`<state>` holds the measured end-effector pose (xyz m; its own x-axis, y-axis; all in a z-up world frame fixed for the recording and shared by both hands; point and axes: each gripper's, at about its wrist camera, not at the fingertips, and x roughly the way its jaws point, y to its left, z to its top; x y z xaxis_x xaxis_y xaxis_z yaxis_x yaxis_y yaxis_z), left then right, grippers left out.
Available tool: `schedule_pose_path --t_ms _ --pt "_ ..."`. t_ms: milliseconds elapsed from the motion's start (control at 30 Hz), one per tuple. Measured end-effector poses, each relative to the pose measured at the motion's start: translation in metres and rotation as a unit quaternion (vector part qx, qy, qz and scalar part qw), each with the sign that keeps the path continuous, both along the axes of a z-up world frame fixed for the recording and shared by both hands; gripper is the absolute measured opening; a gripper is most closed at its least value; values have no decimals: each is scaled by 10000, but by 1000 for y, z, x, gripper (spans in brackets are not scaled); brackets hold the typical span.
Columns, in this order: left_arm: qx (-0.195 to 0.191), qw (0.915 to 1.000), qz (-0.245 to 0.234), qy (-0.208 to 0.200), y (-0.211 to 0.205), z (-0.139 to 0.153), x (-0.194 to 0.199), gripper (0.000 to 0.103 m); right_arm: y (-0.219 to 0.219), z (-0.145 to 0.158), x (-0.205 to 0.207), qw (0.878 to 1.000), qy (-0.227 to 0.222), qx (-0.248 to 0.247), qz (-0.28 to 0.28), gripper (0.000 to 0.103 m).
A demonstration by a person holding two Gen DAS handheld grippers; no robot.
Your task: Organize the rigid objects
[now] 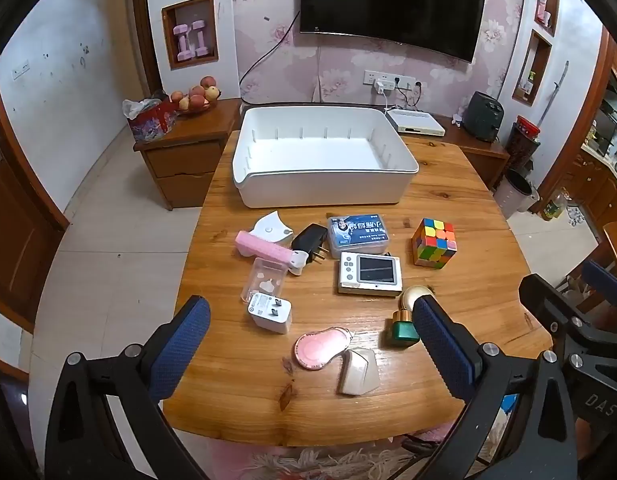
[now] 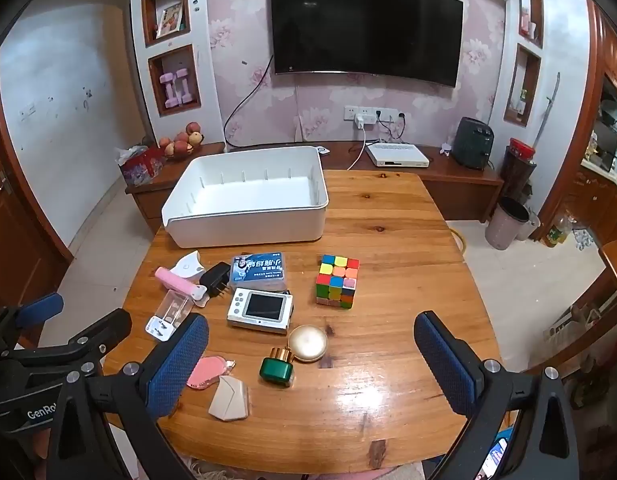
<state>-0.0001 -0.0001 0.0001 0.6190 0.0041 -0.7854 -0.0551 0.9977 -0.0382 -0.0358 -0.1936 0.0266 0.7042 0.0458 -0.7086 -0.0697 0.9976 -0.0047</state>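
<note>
Eleven loose items lie on the bench (image 1: 448, 208), all in front of one empty white bin (image 1: 324, 160) that sits at the far side; nothing is in it yet.

Count, one of each:
- cube puzzle (image 1: 434, 242)
- handheld screen device (image 1: 368, 274)
- blue-lidded box (image 1: 358, 234)
- black plug adapter (image 1: 310, 240)
- white plug adapter (image 1: 268, 312)
- clear case (image 1: 264, 280)
- pink bar-shaped gadget (image 1: 264, 248)
- white wedge-shaped piece (image 1: 272, 228)
- pink oval compact (image 1: 322, 346)
- beige angular case (image 1: 358, 372)
- green bottle with gold cap (image 2: 278, 368), touching a round gold disc (image 2: 307, 343)

Handling, judged: all look stiff and light. Take the cube across two flat faces; it should sit firm. The screen device: grip its long edges, keep the pads off the glass. The clear case and the compact are flat and probably slick, so pinch their rims low to the bench. The bottle looks the most fragile and smooth; close on the green body, not the cap. Adapters: hold the body, prongs clear.

Your left tool (image 1: 308, 352) is spread wide and empty, hovering over the near cluster above the compact. Your right tool (image 2: 310, 364) is likewise spread wide, holding nothing, aimed down near the bottle.
</note>
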Motion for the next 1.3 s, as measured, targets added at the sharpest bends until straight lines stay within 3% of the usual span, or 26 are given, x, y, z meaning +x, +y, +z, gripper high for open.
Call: schedule_pose_path --t_ms 1300 --pt "-16 10000 -6 35 -3 -1 -1 101 -7 -13 2 9998 107 137 -54 103"
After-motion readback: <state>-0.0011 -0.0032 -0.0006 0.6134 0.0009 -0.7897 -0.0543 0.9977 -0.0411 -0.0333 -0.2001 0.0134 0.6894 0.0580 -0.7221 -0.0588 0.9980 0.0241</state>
